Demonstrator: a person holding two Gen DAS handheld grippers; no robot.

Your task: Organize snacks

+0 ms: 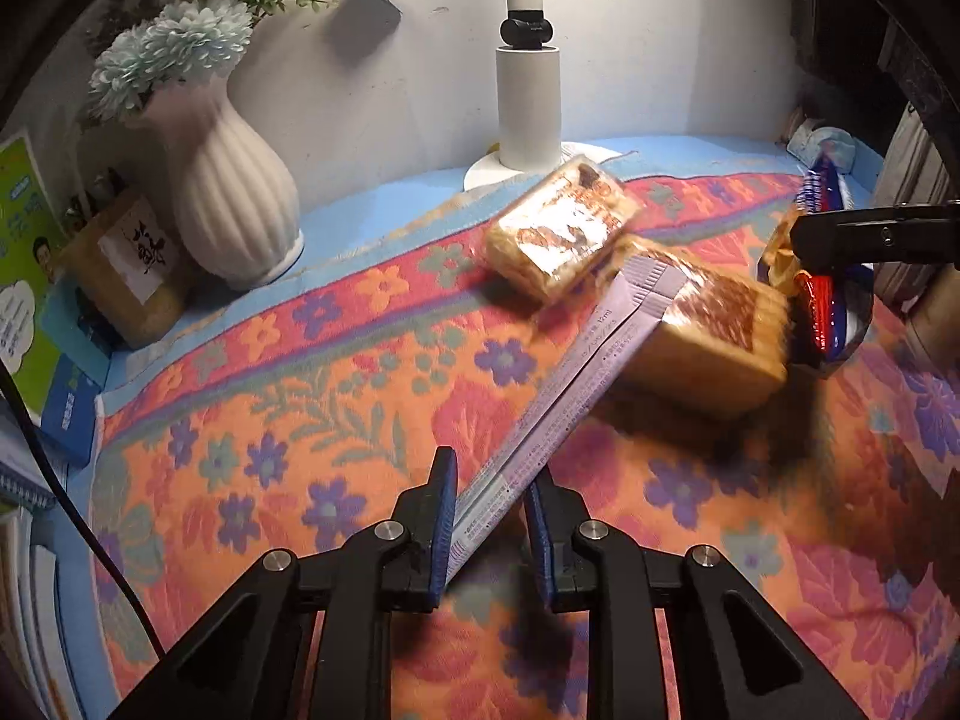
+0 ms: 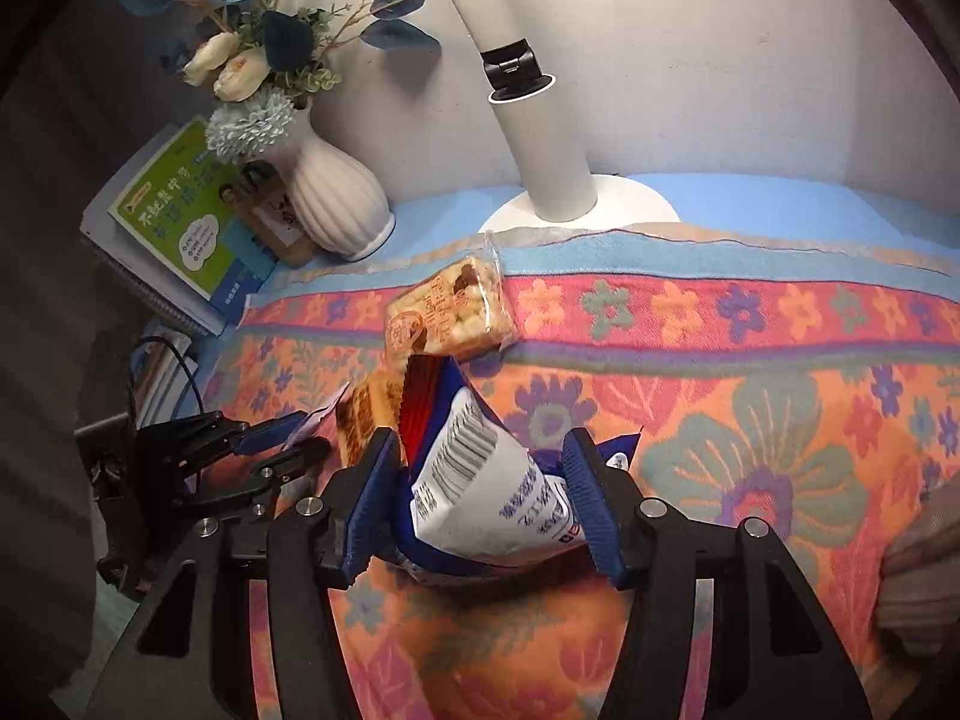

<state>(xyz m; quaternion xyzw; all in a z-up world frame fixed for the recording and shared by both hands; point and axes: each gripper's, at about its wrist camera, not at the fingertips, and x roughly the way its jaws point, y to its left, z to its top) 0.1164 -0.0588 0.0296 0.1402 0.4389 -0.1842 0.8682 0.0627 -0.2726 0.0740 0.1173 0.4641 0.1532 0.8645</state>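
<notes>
My left gripper [image 1: 489, 483] is shut on one end of a long purple sachet [image 1: 564, 402]; its far end rests against a wrapped rice cake [image 1: 714, 336] on the floral cloth. A second wrapped rice cake [image 1: 561, 228] lies further back, also showing in the right wrist view [image 2: 450, 315]. My right gripper [image 2: 483, 459] is shut on a blue, white and red snack bag [image 2: 480, 480], held just above the cloth. The left gripper [image 2: 288, 438] with the sachet tip shows at left in the right wrist view. The right gripper's finger [image 1: 864, 234] and the bag [image 1: 825, 312] show at right in the left wrist view.
A white ribbed vase [image 1: 231, 210] with flowers stands at back left, with a small brown jar [image 1: 129, 267] and books [image 2: 180, 228] beside it. A white lamp base [image 1: 528, 120] stands at the back centre against the wall. The floral cloth [image 2: 750, 420] covers the table.
</notes>
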